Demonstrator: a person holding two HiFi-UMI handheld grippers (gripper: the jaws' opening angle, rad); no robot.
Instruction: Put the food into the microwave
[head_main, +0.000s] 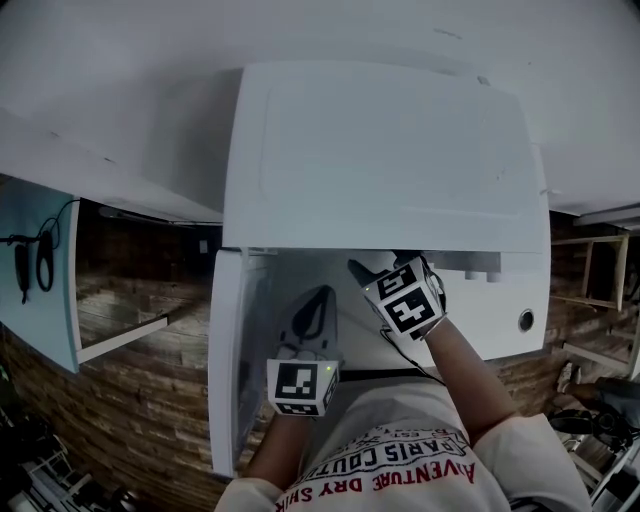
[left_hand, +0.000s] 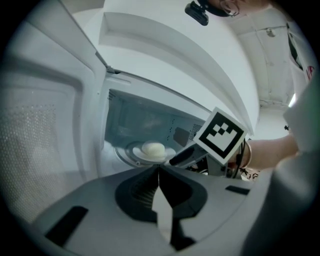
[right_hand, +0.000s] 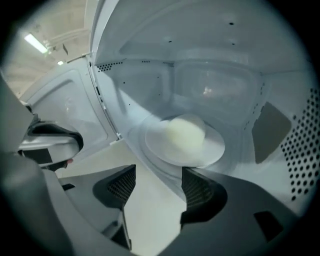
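The food is a pale round bun (right_hand: 184, 132) on a white plate (right_hand: 212, 150), which rests on the turntable inside the open white microwave (head_main: 380, 150). My right gripper (right_hand: 157, 187) reaches into the cavity with its jaws wide open and nothing between them, and the plate lies just beyond its tips. In the head view the right gripper (head_main: 372, 270) is at the microwave's mouth. My left gripper (left_hand: 159, 171) stays outside in front of the opening, shut and empty. From there the bun (left_hand: 153, 149) shows deep inside, with the right gripper (left_hand: 182, 156) beside it.
The microwave door (head_main: 235, 350) is swung open to the left, close beside my left gripper (head_main: 308, 318). The control panel with a round knob (head_main: 526, 320) is on the right. Wood-patterned flooring (head_main: 130, 400) lies below, and a pale blue panel (head_main: 35, 270) stands at far left.
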